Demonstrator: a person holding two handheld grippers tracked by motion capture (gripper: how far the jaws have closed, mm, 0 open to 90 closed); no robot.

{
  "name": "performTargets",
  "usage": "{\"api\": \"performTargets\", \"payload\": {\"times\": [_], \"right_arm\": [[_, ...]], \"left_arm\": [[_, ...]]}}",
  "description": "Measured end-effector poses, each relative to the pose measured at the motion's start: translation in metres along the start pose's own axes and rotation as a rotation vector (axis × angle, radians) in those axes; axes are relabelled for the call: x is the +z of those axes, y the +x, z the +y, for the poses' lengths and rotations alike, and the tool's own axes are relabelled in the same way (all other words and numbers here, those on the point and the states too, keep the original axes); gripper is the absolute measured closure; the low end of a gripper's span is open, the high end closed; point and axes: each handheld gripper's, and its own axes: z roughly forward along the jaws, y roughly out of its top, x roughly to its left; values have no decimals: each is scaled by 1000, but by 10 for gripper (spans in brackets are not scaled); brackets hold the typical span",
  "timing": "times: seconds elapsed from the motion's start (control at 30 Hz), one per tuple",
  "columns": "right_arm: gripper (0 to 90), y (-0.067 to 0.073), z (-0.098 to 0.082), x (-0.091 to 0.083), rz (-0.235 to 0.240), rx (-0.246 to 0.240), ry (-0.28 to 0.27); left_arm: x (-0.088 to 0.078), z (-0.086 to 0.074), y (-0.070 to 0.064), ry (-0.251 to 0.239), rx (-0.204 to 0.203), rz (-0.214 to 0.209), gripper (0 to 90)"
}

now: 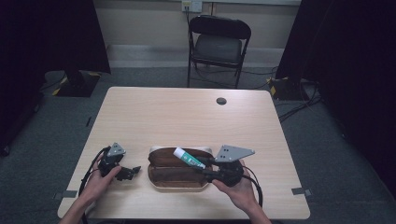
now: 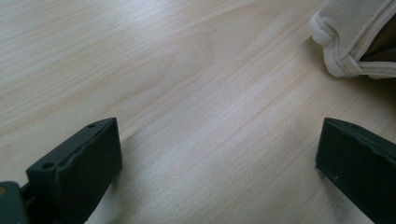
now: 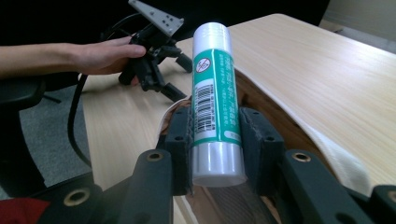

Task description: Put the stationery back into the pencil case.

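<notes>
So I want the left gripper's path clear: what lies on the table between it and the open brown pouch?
Bare wood. In the high view nothing lies between the left gripper and the open brown pouch.

My high view looks forward and down over the table (image 1: 196, 116). My left gripper view skims it closely; my right gripper view faces along it. All share the pouch (image 1: 180, 169).
</notes>
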Motion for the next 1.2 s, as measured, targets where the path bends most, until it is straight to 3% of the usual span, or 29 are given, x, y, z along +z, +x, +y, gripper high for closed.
{"api": "performTargets", "payload": {"times": [0.5, 0.8, 1.2], "right_arm": [[662, 5, -7, 41, 50, -17, 84], [662, 2, -17, 56, 41, -4, 136], [662, -6, -26, 70, -5, 23, 178]], "left_arm": [[0, 0, 0, 0, -3, -2, 0], [0, 0, 0, 0, -3, -2, 0], [0, 0, 0, 0, 1, 0, 0]]}}
